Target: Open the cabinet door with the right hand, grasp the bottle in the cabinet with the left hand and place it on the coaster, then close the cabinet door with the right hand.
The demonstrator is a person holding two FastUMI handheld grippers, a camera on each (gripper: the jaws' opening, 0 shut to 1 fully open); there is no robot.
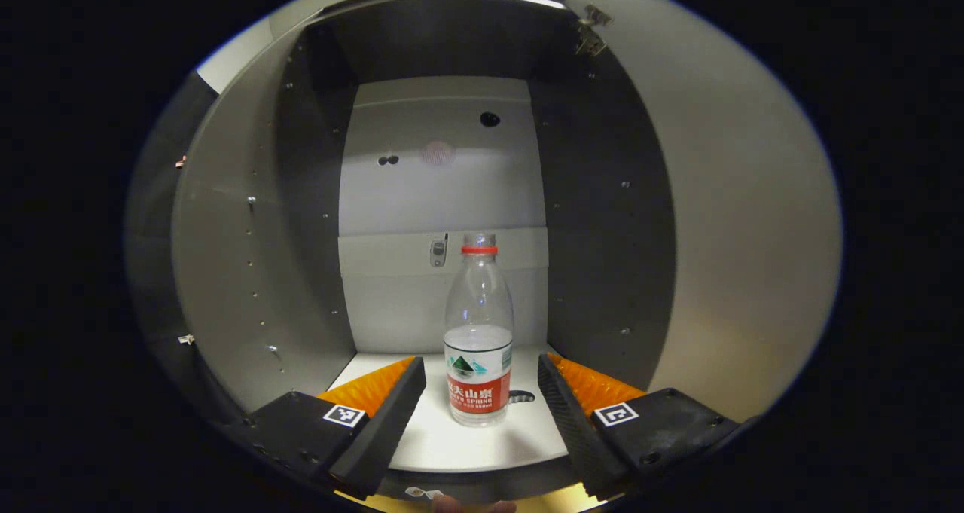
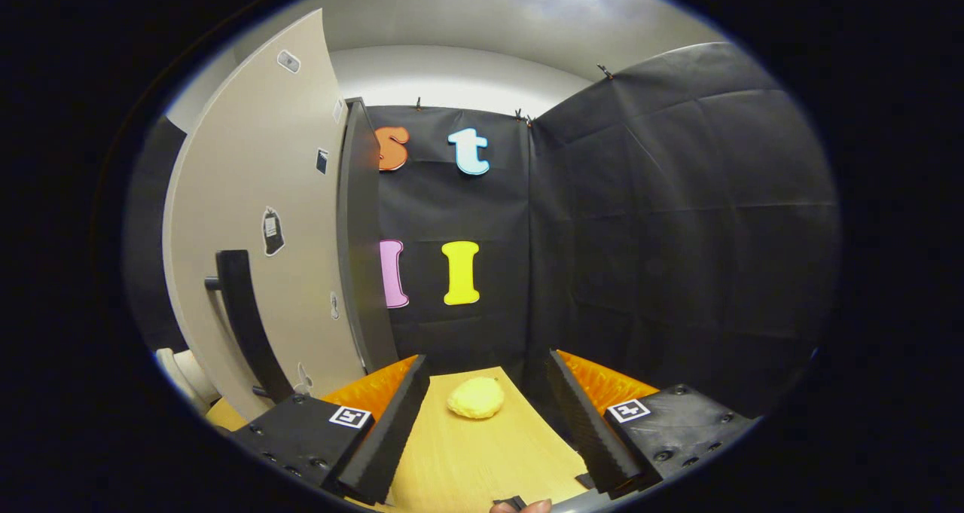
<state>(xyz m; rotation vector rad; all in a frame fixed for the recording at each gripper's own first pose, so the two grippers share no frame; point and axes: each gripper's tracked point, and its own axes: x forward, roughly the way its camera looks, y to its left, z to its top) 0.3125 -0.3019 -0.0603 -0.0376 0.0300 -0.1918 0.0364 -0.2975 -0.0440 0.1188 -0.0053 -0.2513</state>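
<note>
In the left gripper view we see the left gripper (image 1: 482,392) with its jaws spread wide, one finger on each side of the bottle (image 1: 479,332) and neither touching it. The bottle stands upright on the white floor of the cabinet (image 1: 301,219), near the front edge, with a red ring at its neck and a red and white label low on its body. Around it we make out the dark side walls with rows of small holes, the pale back panel, and the open cabinet door (image 1: 738,234) swung out to the right, a hinge at its top corner.

In the right gripper view we find the right gripper (image 2: 486,404) also spread, holding nothing, above a wooden table (image 2: 482,460). A yellow lump (image 2: 476,398) lies on the table between the fingers and a little beyond them. To the left stands the open door with its dark handle (image 2: 245,317) and a few stickers
</note>
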